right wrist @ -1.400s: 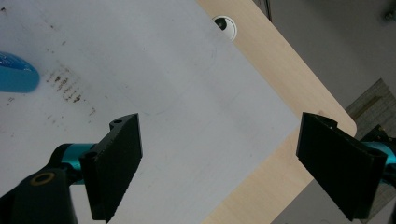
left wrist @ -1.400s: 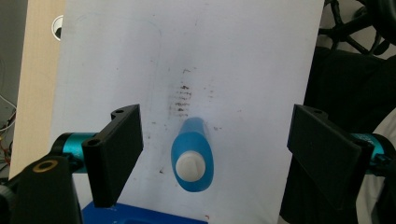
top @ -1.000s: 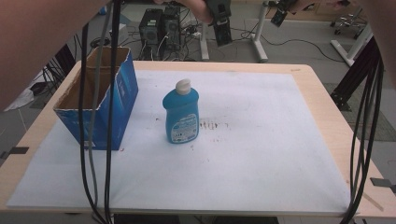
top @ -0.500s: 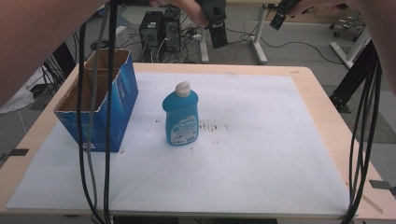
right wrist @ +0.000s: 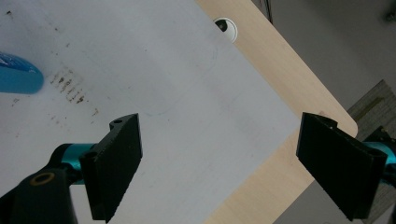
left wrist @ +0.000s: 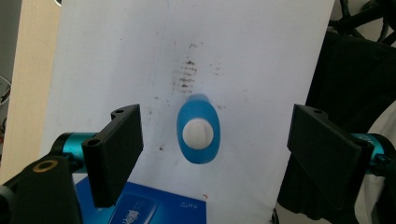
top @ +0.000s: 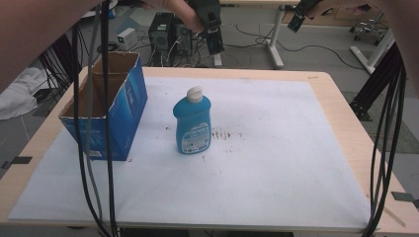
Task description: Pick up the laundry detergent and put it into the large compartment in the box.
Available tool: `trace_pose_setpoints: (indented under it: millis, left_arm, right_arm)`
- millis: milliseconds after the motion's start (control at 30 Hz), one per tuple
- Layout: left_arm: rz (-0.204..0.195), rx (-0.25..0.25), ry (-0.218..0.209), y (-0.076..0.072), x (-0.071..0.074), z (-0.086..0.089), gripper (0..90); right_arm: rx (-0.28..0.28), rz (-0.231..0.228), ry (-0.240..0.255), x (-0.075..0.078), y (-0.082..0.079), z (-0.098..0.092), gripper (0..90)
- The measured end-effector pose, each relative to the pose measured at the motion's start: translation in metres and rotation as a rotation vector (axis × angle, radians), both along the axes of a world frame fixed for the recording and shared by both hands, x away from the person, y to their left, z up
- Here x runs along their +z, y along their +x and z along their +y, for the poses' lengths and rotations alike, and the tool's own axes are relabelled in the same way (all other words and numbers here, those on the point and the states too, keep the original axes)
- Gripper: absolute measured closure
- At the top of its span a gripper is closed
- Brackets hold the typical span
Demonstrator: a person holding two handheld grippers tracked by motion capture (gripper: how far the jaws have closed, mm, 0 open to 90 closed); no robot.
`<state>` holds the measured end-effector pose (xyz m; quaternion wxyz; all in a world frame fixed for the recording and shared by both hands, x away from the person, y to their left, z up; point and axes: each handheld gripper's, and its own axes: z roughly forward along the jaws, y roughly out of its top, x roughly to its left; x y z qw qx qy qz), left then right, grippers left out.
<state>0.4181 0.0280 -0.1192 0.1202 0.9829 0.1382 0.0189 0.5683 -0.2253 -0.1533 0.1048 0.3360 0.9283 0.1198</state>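
Note:
A blue bottle [top: 192, 124] with a white cap stands upright near the middle of the white mat [top: 276, 163]. My left gripper [top: 213, 35] is held high above the table's far edge, and its jaws are wide open. From above, the left gripper [left wrist: 215, 113] looks straight down on the bottle [left wrist: 198, 135], which lies between the jaws but far below them. My right gripper [top: 298, 15] hangs high at the far right. The right gripper [right wrist: 220, 122] is open and empty over the mat, and the bottle [right wrist: 16, 73] shows at that view's left edge.
An open blue cardboard box [top: 106, 116] stands left of the bottle, also seen as the box [left wrist: 154, 210] below my left jaws. Dark smudges [top: 225, 134] mark the mat. Cables [top: 94, 123] hang in front. The wooden table [right wrist: 280, 70] has a cable hole [right wrist: 225, 28] near its corner.
The left gripper has drifted slightly left and lower in the high view, toward the bottle. The right gripper, bottle and box have stayed put.

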Motion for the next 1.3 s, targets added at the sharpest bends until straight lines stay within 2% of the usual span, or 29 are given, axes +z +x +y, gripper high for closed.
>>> trace_pose_setpoints:
  millis: [367, 733, 900, 1033, 1300]
  left_arm:
    - [0.012, 0.023, 0.020, -0.003, -0.011, 0.020, 18.4]
    - [0.031, 0.054, 0.010, -0.005, -0.020, 0.034, 18.3]
    - [0.045, 0.061, 0.011, -0.006, -0.029, 0.036, 18.4]
    - [0.052, 0.059, 0.027, -0.006, -0.037, 0.036, 18.4]
    - [0.074, 0.064, 0.035, -0.005, -0.057, 0.034, 18.3]
  right_arm:
    - [0.001, -0.002, -0.001, 0.001, -0.001, 0.000, 13.6]
    - [0.004, -0.004, 0.000, 0.001, -0.002, 0.002, 13.7]
    - [-0.001, -0.001, -0.002, 0.001, -0.002, 0.003, 13.7]
    - [0.005, -0.001, -0.002, 0.000, -0.003, 0.005, 13.6]
    - [0.007, -0.003, -0.006, 0.000, -0.003, 0.006, 13.6]
